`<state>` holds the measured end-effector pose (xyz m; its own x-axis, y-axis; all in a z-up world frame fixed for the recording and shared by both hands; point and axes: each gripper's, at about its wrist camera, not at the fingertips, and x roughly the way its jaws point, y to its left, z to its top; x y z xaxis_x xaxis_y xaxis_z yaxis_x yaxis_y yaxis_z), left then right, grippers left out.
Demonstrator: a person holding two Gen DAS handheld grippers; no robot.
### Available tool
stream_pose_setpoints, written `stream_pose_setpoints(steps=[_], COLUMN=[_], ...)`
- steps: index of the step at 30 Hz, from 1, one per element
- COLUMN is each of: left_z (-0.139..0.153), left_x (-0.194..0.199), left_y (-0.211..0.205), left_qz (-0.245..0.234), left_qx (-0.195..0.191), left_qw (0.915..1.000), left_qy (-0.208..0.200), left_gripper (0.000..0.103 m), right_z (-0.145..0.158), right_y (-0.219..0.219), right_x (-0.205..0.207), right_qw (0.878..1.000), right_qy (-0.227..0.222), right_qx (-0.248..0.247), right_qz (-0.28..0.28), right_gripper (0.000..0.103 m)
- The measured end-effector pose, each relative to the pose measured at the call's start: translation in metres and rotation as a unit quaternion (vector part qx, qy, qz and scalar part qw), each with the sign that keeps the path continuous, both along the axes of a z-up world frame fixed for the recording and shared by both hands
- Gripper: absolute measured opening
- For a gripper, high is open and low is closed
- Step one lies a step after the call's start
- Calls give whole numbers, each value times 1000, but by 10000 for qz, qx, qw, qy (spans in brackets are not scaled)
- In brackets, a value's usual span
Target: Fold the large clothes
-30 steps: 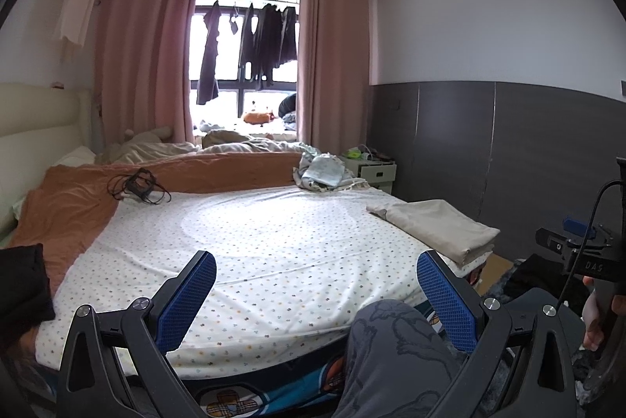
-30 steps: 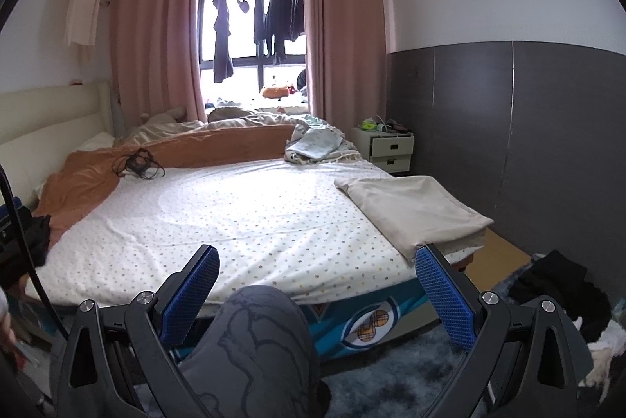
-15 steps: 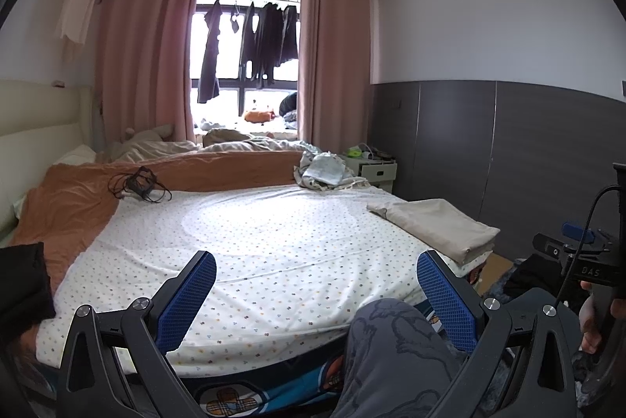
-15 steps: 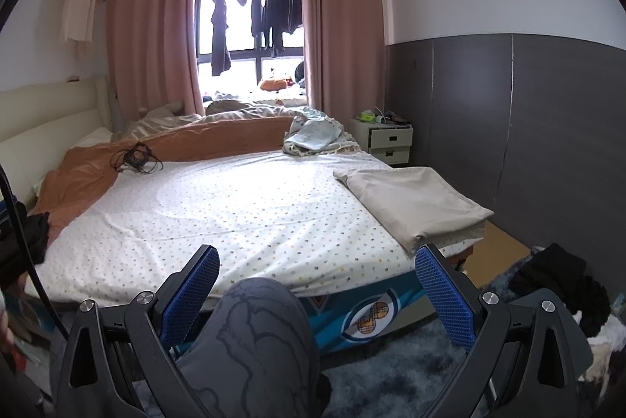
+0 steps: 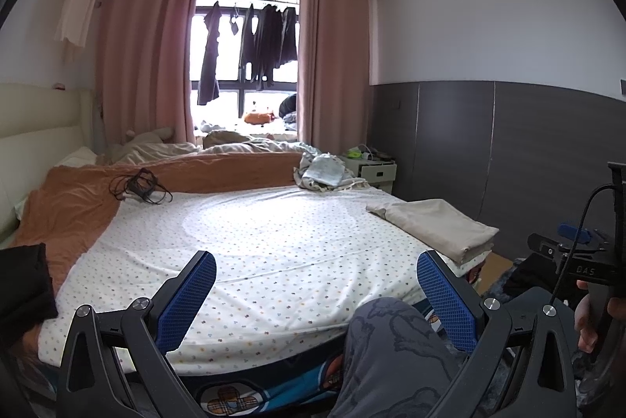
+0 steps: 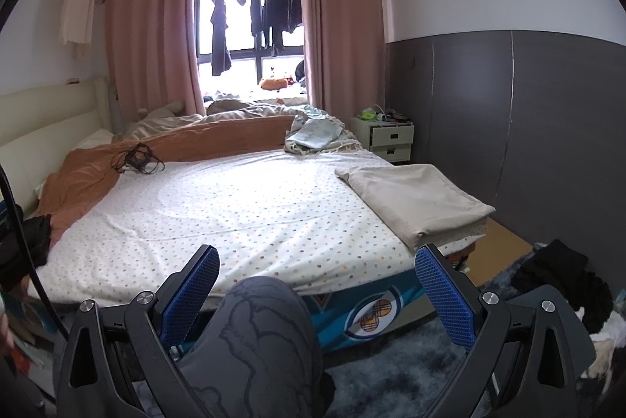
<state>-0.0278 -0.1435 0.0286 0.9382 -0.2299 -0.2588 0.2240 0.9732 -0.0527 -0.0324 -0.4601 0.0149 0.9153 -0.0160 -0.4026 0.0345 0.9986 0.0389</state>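
The only legible writing is "DAS" on the black mount of the right gripper [image 5: 579,261], seen at the edge of the left wrist view; a hand [image 5: 590,316] holds that handle, half cut off by the frame; the cartoon print on the bed's [image 6: 254,206] blue skirt [image 6: 367,308] carries no readable words. The left gripper [image 5: 313,296] is released, blue pads wide apart and grasping nothing; the right gripper [image 6: 315,292] is likewise spread and empty; a knee in grey patterned trousers [image 6: 258,332] hides the bed's near edge between the pads. The folded beige cloth [image 6: 418,199] lies on the bed's near right corner; a dark garment [image 5: 21,285] at the left edge is cut off; dark clothes [image 6: 555,281] lie on the floor, hard to make out.
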Motion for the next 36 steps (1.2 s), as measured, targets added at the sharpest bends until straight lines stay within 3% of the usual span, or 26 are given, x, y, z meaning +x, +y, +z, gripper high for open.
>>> stream_pose_setpoints(steps=[36], left_z=[-3], left_x=[-16], left_y=[-9], left_qz=[2], left_qx=[142], left_qw=[9998], left_qy=[-109], left_gripper=[103], right_z=[-6], right_y=[-5], right_x=[-5], right_qw=[10000], right_qy=[55], right_qx=[58], right_qz=[12], right_gripper=[101])
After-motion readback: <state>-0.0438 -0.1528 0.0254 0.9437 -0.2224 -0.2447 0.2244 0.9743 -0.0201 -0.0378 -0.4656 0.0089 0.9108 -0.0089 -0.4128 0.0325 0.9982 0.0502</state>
